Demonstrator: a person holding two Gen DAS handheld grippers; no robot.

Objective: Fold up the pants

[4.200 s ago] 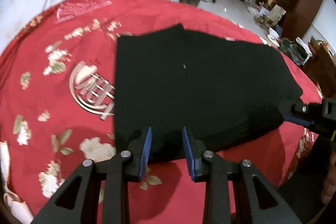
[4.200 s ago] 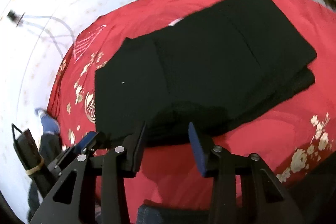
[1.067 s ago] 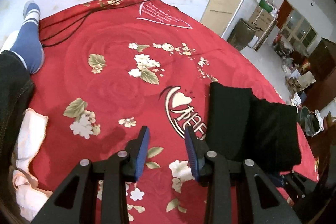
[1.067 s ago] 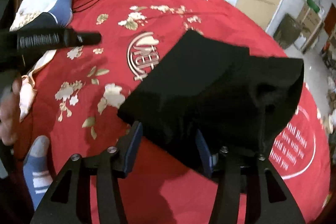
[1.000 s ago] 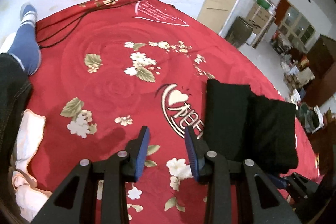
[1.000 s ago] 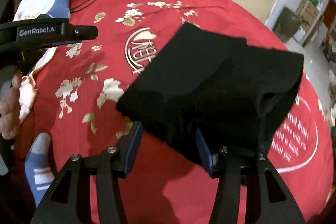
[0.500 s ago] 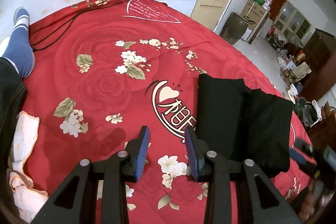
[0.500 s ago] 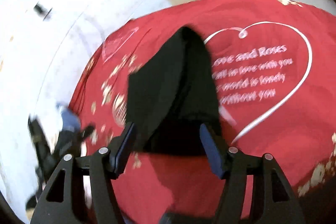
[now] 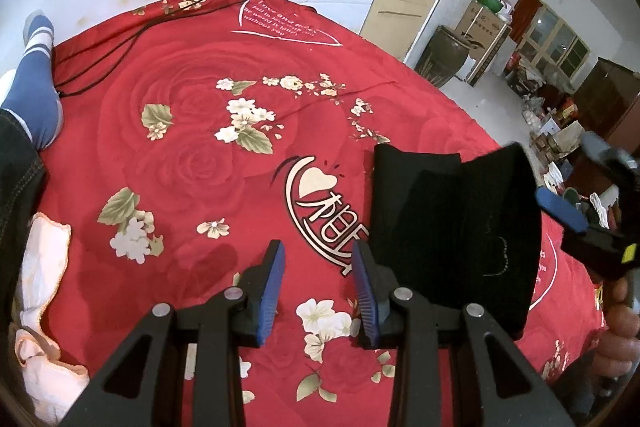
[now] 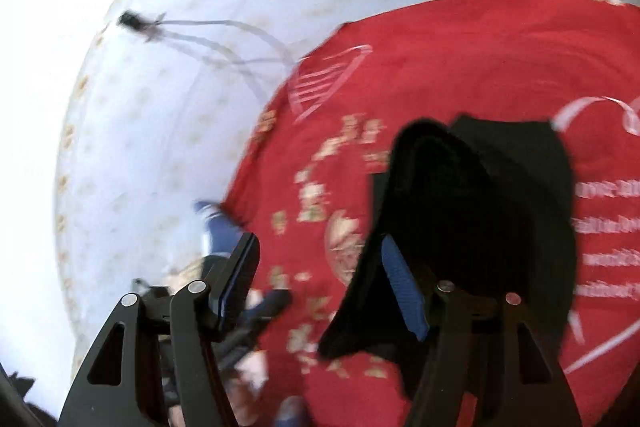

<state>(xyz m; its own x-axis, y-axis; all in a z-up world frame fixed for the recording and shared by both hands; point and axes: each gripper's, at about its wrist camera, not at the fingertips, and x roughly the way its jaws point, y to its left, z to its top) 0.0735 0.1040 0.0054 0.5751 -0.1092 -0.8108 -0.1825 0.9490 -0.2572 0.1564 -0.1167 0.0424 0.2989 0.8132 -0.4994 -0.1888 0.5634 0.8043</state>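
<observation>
The black pants (image 9: 448,227) lie folded into a thick compact rectangle on the red flowered bedspread (image 9: 192,155), right of centre in the left wrist view. My left gripper (image 9: 318,279) is open and empty, hovering over the spread just left of the pants. My right gripper (image 9: 580,223) shows at the right edge, beside the pants' far side. In the blurred right wrist view the right gripper (image 10: 320,275) is open with nothing between its fingers, and the pants (image 10: 480,211) lie in front of and partly behind its right finger.
Black cables (image 9: 132,39) run across the spread's far left corner. A leg in a blue sock (image 9: 36,87) rests at the left edge. A white and pink cloth (image 9: 40,287) lies at the lower left. Furniture and boxes (image 9: 500,35) stand beyond the bed.
The right gripper has let go of the pants and swung away from them; its view is now blurred. The folded pants rest on the spread. The left gripper has barely moved.
</observation>
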